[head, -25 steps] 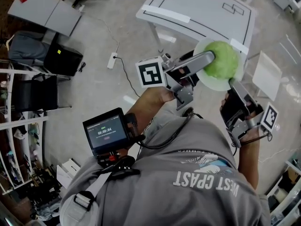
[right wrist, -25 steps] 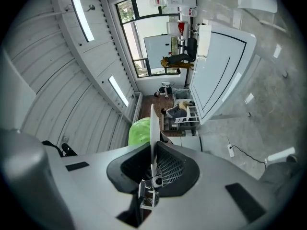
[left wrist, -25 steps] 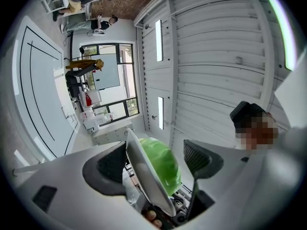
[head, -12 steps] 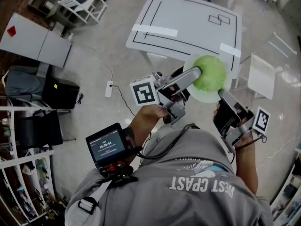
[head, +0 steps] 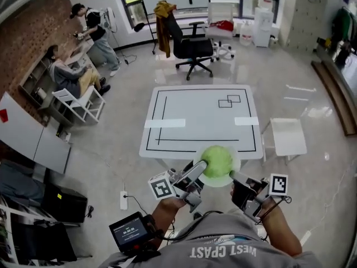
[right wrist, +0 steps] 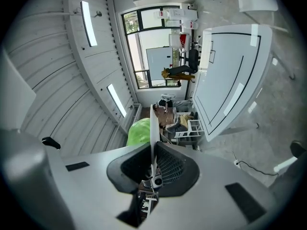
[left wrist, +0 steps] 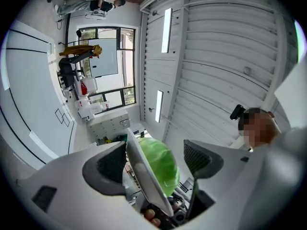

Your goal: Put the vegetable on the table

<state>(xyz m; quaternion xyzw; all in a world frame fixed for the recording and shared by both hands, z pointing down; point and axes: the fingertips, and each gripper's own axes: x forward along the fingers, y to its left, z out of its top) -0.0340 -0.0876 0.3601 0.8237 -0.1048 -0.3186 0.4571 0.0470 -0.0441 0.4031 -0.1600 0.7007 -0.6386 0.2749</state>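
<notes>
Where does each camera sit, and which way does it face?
Head view: on the person's head, facing steeply down at the table; forearms, left gripper and right gripper show.
Left gripper view: on that gripper, along its jaws, which hold the plate and green vegetable.
Right gripper view: on that gripper, along its jaws, shut on the plate's rim.
Shared: all show plate and vegetable.

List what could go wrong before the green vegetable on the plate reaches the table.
The round green cabbage sits on the white round plate; a tilt could roll it off short of the white table. The right tongs pinch only the plate's thin rim, so it might slip. The left tongs span rim and cabbage; squeezing may bruise it.
</notes>
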